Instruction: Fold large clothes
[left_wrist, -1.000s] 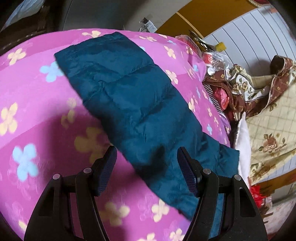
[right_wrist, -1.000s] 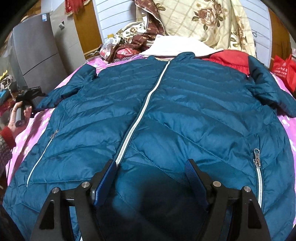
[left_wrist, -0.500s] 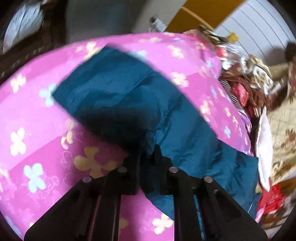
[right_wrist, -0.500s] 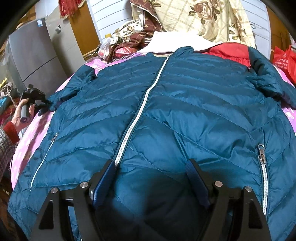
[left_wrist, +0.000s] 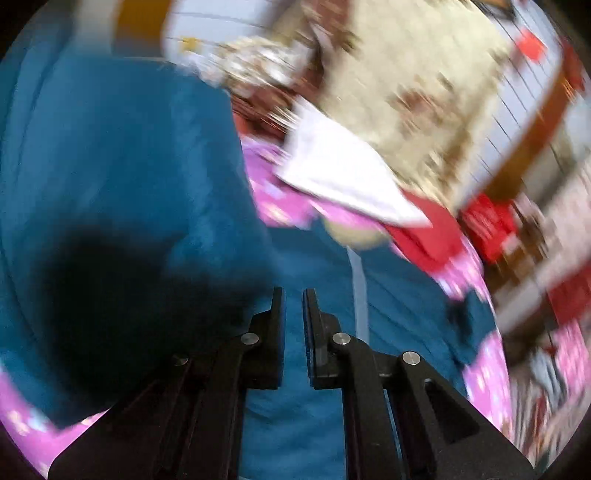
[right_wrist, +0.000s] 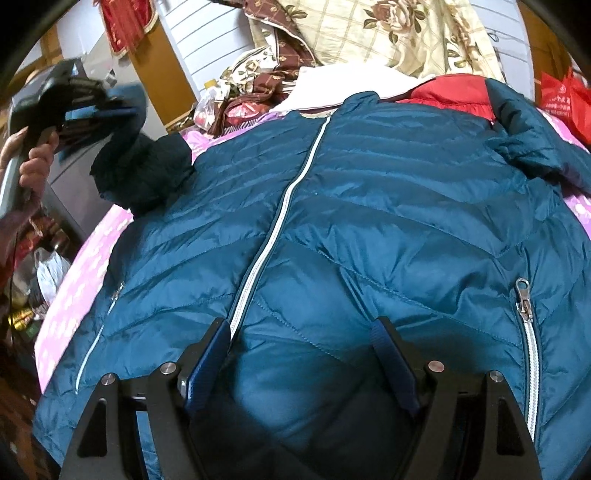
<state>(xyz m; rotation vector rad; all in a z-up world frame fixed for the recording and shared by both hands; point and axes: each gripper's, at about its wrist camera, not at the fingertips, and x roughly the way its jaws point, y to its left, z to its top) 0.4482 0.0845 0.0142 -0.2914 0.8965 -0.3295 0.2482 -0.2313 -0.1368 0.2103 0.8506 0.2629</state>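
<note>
Jacket (right_wrist: 369, 229): teal, quilted, spread front-up and zipped on the bed's pink flowered cover (right_wrist: 85, 266); collar toward the heaped floral bedding (right_wrist: 388, 33) at the far side, hem nearest the right gripper (right_wrist: 303, 347).

Central zip (right_wrist: 273, 240) runs straight from collar to hem. Body flat and unfolded.

Left sleeve (right_wrist: 144, 173) lifted off the cover, on the side of the zip away from the red garment (right_wrist: 450, 92). Cuff pinched in the left gripper (right_wrist: 107, 107), carried by a hand (right_wrist: 37, 158) above and beside the jacket's shoulder. Jaws of that gripper clenched on sleeve cloth; in the left wrist view, much blurred, teal fabric fills the narrow gap between the pads (left_wrist: 312, 332), with the sleeve billowing to one side.

Right gripper hovering just over the hem, beside the zip. Jaws released, wide, gripping nothing, though the jacket lies under them.

Right sleeve (right_wrist: 532, 140) rumpled beside the collar, lying partly over the shoulder, next to the red garment.

Progress, by judgement: early. First fold under way only, sleeve raised but not yet laid across the chest. Left to do: bringing that sleeve in over the zip, the same for the other sleeve, then folding the body from hem toward collar.
</note>
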